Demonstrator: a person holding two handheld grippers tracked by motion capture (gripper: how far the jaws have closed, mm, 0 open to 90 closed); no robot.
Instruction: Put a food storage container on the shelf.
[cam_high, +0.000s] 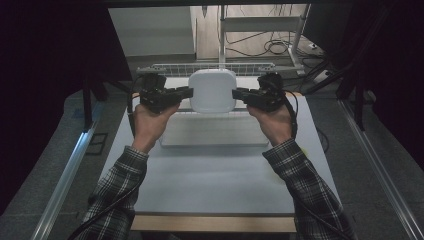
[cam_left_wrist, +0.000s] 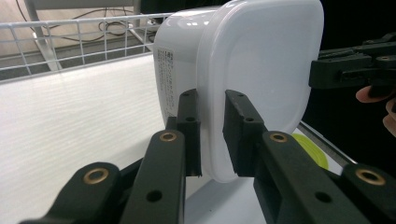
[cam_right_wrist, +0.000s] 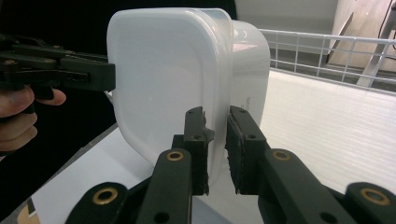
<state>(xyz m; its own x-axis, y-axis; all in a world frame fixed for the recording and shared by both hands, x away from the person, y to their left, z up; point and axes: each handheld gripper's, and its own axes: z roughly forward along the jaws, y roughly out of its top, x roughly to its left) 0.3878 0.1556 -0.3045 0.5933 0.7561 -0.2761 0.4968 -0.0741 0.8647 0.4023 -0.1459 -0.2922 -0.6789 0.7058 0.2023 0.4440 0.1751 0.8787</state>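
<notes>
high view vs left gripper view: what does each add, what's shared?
High view alone: both plaid sleeves, the flat white tray on the table, and the white container held between the left tongs and right tongs. Left gripper view alone: the printed label on the container's side, and the pads pinching its lid rim. Shared: container, both tongs, wire rack.

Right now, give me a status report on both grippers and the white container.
Left gripper and right gripper shut on the white container, opposite rims. Container held off the table. Wire rack behind; nothing in the way.
</notes>
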